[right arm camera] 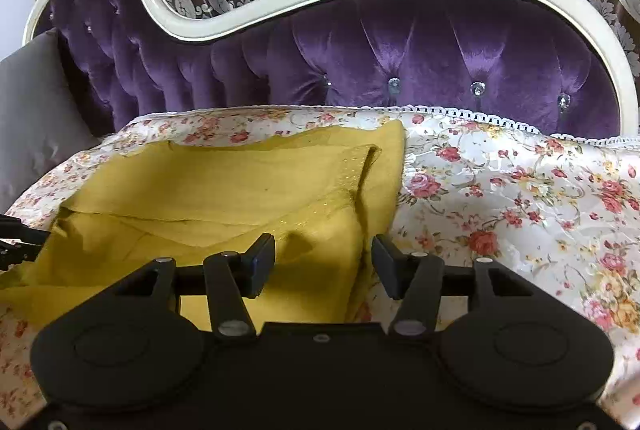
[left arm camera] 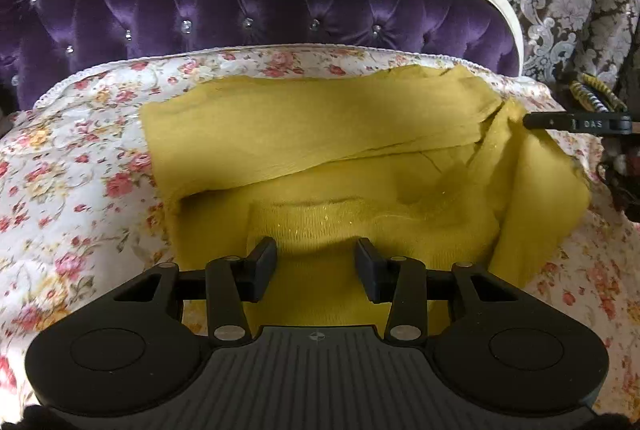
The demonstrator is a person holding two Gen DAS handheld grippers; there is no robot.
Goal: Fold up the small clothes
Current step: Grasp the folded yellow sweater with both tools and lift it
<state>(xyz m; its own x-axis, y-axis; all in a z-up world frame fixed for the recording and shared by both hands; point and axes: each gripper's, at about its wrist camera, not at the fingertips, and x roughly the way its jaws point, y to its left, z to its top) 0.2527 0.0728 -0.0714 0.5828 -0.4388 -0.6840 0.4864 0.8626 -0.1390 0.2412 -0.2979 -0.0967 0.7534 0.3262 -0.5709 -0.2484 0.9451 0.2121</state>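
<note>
One mustard garment, two tongs open

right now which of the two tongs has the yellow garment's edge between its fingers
The right tongs: the yellow garment ends between its open fingers, floral cover past it. The left tongs sits wholly over the garment's middle.

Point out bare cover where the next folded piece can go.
Widest bare floral cover: right of the yellow garment, below the purple backrest. A smaller patch lies left of it. The middle is crowded.
</note>
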